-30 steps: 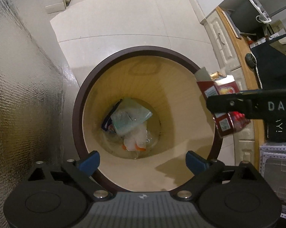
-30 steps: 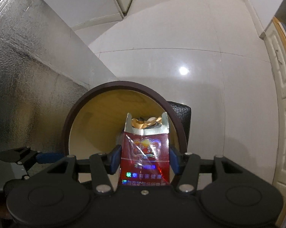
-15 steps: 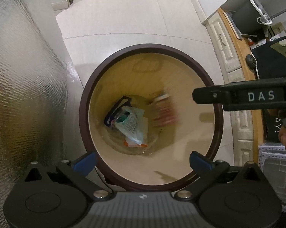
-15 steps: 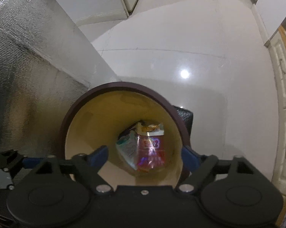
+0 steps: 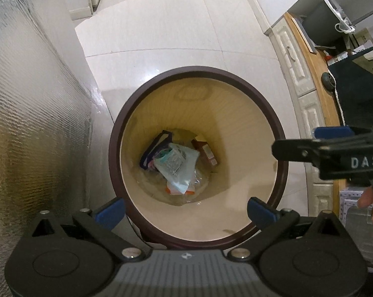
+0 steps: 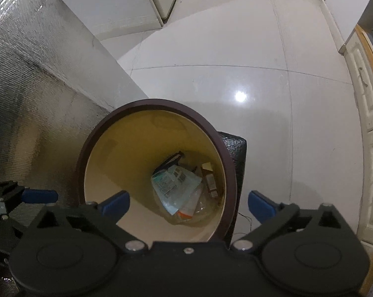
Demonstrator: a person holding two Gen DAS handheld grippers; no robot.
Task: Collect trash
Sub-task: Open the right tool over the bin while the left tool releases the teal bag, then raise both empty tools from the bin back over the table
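A round bin with a dark brown rim (image 5: 197, 69) (image 6: 156, 103) and cream inside stands on the tiled floor. At its bottom a red cigarette pack (image 5: 206, 151) (image 6: 209, 178) lies beside a teal and white wrapper (image 5: 176, 165) (image 6: 173, 185) and other scraps. My left gripper (image 5: 185, 209) hangs open over the near side of the rim, with nothing in it. My right gripper (image 6: 187, 204) points down over the bin, and its jaws are opening with nothing between them. One of its fingers (image 5: 298, 148) reaches in from the right in the left wrist view.
A silver textured panel (image 5: 25, 123) stands close on the bin's left. White cabinet doors (image 5: 293, 61) under a wooden counter edge run along the right. A black block (image 6: 236, 153) sits against the bin's right side. A person's fingertips (image 5: 369, 198) show at the right edge.
The right gripper let go of the red cigarette pack, which fell to the bottom of the bin. Its jaws spread wide and it drew back to the right.
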